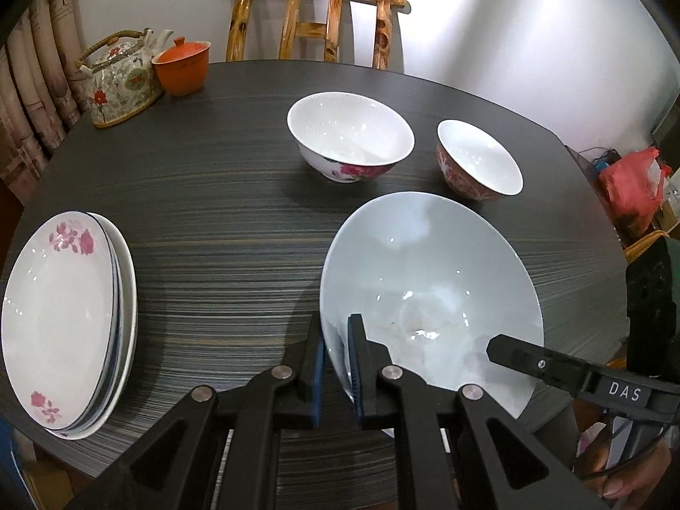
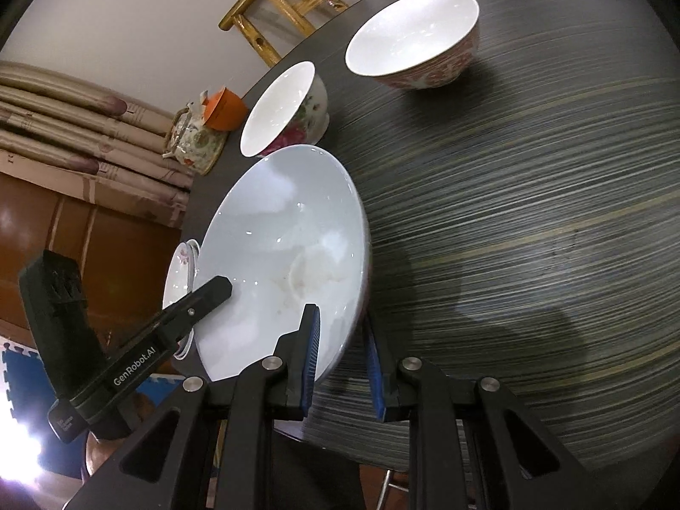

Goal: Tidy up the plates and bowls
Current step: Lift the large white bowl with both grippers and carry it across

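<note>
A large pale blue bowl (image 1: 429,280) stands on the dark table near its front edge. My left gripper (image 1: 338,365) is shut on the bowl's left rim, one finger inside, one outside. My right gripper (image 2: 344,352) is shut on the bowl's opposite rim (image 2: 276,255); its finger (image 1: 531,359) shows in the left wrist view. A white bowl with red flowers (image 1: 350,136) and a smaller red-patterned bowl (image 1: 478,159) stand farther back. A stack of flowered white plates (image 1: 63,318) lies at the left.
A floral teapot (image 1: 121,80) and an orange lidded cup (image 1: 182,66) stand at the table's far left. A wooden chair (image 1: 310,21) is behind the table (image 1: 212,195). A red bag (image 1: 633,182) lies off the right edge.
</note>
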The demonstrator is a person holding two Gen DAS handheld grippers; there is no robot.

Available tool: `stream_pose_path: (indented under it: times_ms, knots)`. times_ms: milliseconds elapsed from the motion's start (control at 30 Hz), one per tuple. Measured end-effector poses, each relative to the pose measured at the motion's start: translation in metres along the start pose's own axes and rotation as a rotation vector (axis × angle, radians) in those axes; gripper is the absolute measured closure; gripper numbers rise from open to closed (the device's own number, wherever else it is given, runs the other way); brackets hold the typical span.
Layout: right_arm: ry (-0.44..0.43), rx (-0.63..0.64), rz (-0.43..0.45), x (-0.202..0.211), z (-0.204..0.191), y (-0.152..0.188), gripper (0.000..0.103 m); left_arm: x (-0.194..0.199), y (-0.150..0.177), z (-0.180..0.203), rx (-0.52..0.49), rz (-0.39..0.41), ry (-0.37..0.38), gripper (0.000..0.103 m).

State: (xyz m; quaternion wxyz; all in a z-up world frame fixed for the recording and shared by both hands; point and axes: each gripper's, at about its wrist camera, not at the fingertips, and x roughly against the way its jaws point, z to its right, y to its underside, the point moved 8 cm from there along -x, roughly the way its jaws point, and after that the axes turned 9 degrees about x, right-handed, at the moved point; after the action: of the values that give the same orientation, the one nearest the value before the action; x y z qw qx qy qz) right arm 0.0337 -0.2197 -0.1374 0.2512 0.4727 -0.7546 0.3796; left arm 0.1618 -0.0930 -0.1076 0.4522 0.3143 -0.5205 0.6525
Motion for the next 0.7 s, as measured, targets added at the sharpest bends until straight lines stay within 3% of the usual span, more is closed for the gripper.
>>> stream_pose_path:
  times_ms: [700]
  knots:
    - [-0.009,-0.006,0.006,-0.006,0.006,-0.005,0.083,-0.012,0.004,-0.002,-0.009,0.000,-0.043,0.091]
